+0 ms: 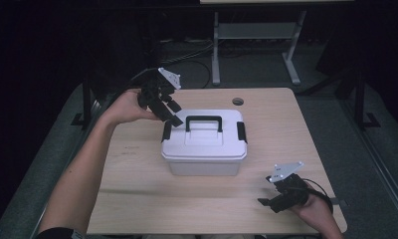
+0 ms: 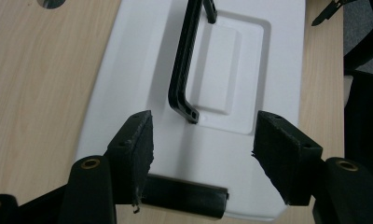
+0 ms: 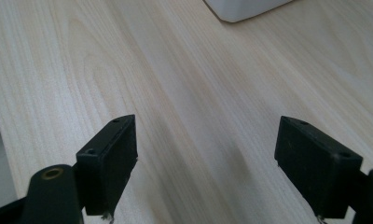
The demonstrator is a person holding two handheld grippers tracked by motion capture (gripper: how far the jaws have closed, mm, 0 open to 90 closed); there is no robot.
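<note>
White plastic is what we work on: a lidded box (image 1: pixel 205 142) sits near the middle of the wooden table (image 1: pixel 137 199), with a black handle (image 1: pixel 204 122) standing up on its lid and a black latch (image 1: pixel 242 132) at each short end. Our left gripper (image 1: pixel 171 113) hangs at the box's left end, tilted down towards the lid corner, the left hand (image 1: pixel 126 106) behind it. In the left gripper view its jaws stand wide apart above the lid (image 2: pixel 142 60), with the near latch (image 2: pixel 184 195) lying below and between them; the pads press on nothing, and the handle (image 2: pixel 182 65) runs away from us along the lid. Our right gripper (image 1: pixel 266 201) lies low near the table's front right corner, well apart from the box. In the right gripper view its jaws are spread wide over bare wood (image 3: pixel 194 93), nothing between them, and a corner of the box (image 3: pixel 243 9) shows at the top edge.
</note>
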